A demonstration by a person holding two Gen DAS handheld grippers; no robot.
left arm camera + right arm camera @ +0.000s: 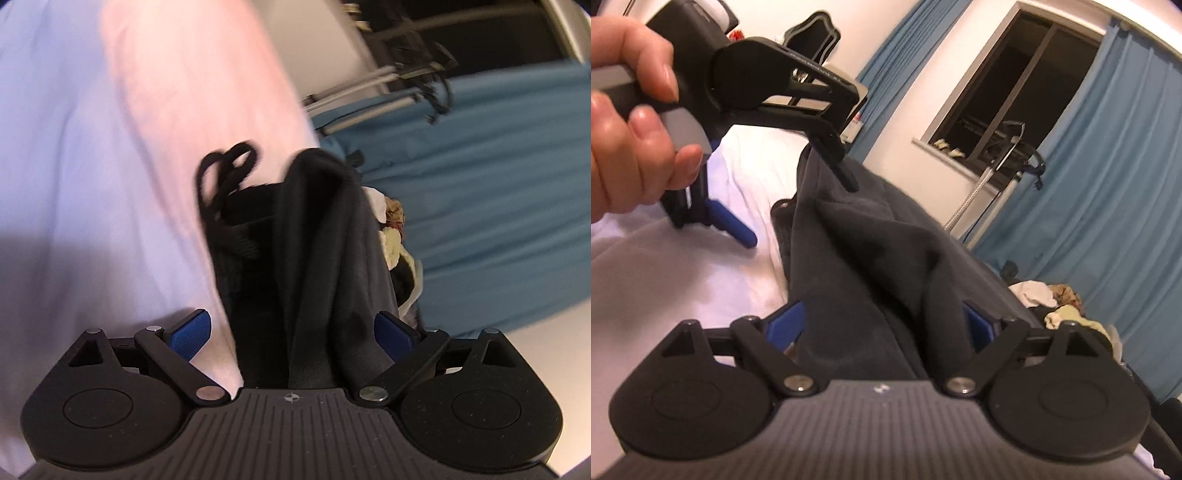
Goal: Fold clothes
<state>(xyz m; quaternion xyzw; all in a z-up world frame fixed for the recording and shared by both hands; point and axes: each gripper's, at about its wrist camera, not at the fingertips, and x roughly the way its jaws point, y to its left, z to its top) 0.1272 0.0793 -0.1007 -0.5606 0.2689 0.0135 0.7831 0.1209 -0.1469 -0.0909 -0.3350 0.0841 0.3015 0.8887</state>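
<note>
Where curtains (1082,192) hang (blue): laundry heap (1067,306).

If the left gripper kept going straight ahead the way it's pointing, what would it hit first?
The dark garment: it already fills the gap between the left gripper fingers. Beyond that, probably the white bedsheet, though depth is unclear.

Both views are taken close above the dark garment (317,258), looking forward along it; the curtain (1082,192) is shared.
</note>
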